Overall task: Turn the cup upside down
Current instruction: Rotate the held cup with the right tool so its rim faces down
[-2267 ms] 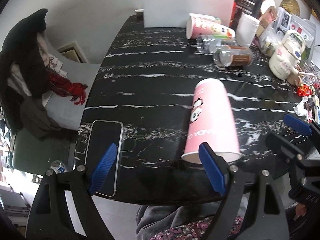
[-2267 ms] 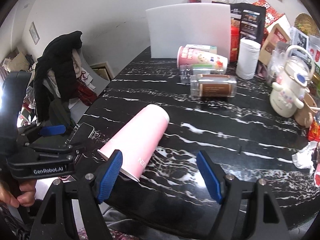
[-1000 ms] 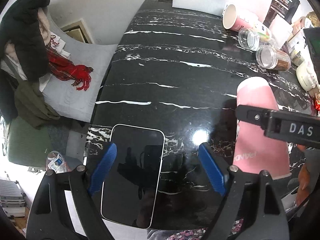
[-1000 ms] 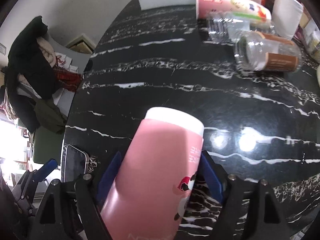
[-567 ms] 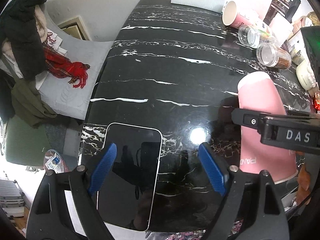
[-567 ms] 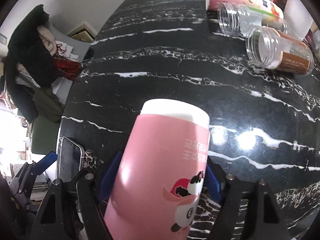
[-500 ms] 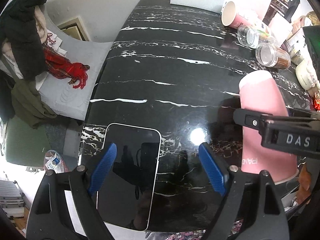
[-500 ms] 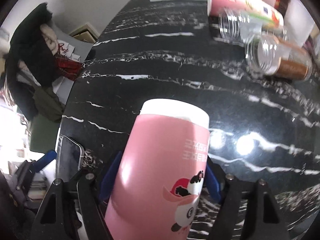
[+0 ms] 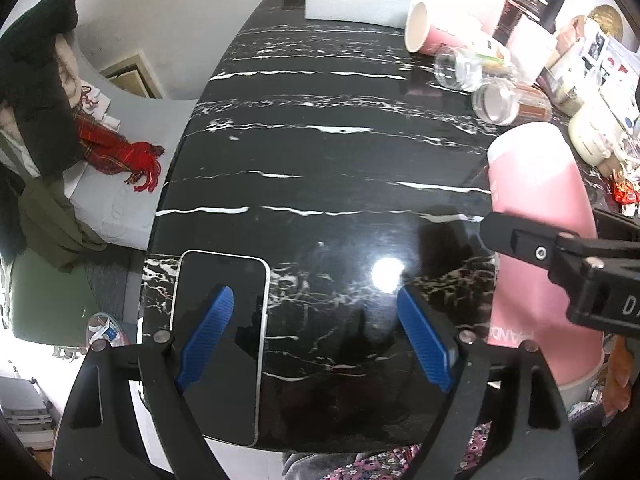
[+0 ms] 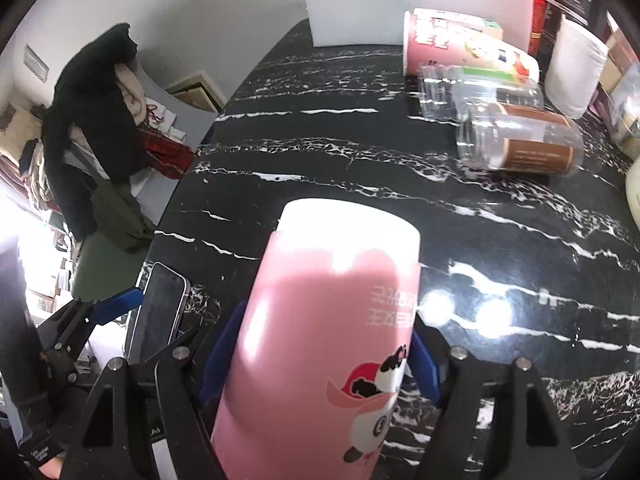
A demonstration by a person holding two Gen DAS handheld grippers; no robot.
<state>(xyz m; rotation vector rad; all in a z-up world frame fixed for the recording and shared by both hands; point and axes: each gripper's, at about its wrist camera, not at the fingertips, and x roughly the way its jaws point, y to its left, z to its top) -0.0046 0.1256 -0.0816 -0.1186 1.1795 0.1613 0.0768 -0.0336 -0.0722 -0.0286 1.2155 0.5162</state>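
Note:
A tall pink paper cup with a panda print fills the right wrist view, its white base pointing away from me. My right gripper is shut on it, blue pads on both sides, holding it above the black marble table. In the left wrist view the pink cup is at the right edge, crossed by the right gripper's black frame. My left gripper is open and empty above the table's near edge, over a black phone.
At the far right of the table lie another pink cup on its side and two clear jars. A white roll, a cream kettle and packets crowd the right edge. A chair with dark clothes stands to the left.
My right gripper has closed on the pink cup, lifted it off the table and tipped its base further up. My left gripper has drawn back slightly and stayed open.

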